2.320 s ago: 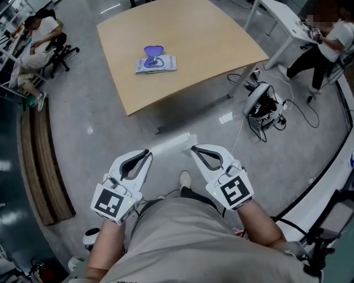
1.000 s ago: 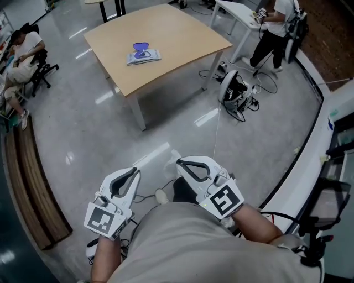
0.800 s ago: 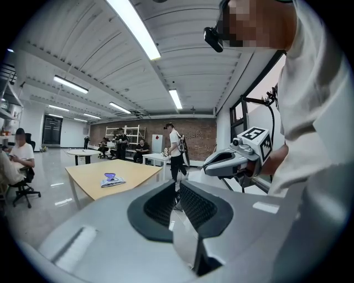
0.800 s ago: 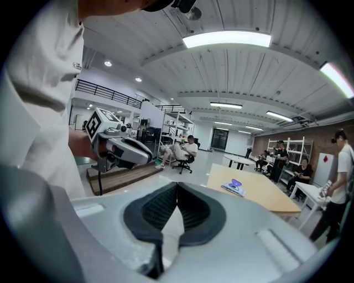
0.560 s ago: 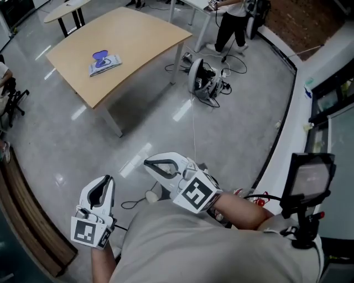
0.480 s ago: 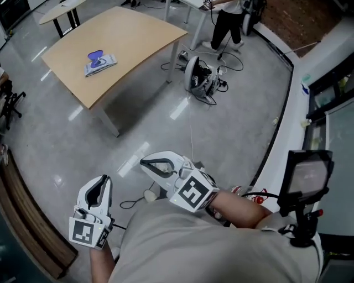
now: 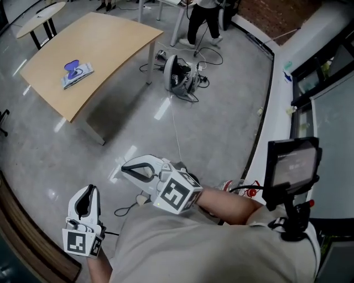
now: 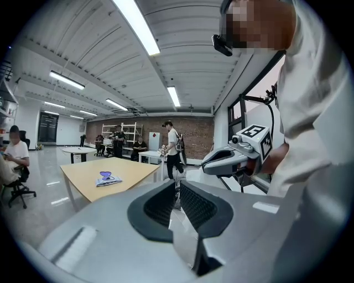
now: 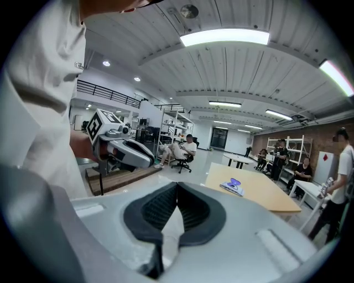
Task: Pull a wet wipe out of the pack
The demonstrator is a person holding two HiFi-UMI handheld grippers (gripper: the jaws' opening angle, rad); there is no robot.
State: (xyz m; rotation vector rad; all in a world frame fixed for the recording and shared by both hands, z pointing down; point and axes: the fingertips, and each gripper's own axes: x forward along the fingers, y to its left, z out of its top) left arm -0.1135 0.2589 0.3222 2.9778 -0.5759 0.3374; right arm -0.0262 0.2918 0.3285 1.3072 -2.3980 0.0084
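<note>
The wet wipe pack [image 7: 76, 72], pale with a purple lid, lies on a wooden table [image 7: 105, 38] far off at the upper left. It is small in the left gripper view [image 8: 109, 179] and in the right gripper view [image 9: 232, 187]. My left gripper [image 7: 89, 189] hangs low at my left side, shut and holding nothing [image 8: 178, 188]. My right gripper [image 7: 125, 166] is held across my body, pointing left, also shut and holding nothing [image 9: 177, 187]. Both are several steps from the table, over the grey floor.
A black and white device with tangled cables [image 7: 178, 74] lies on the floor by the table's corner. A person [image 7: 202, 16] stands beyond it. A screen on a stand [image 7: 290, 166] is close at my right, by a white counter. A wooden bench [image 7: 22, 243] runs along my left.
The view has swung right, so the table and pack have slid to the upper left and farther away. My left gripper has dropped lower and my right gripper has swung left across my body.
</note>
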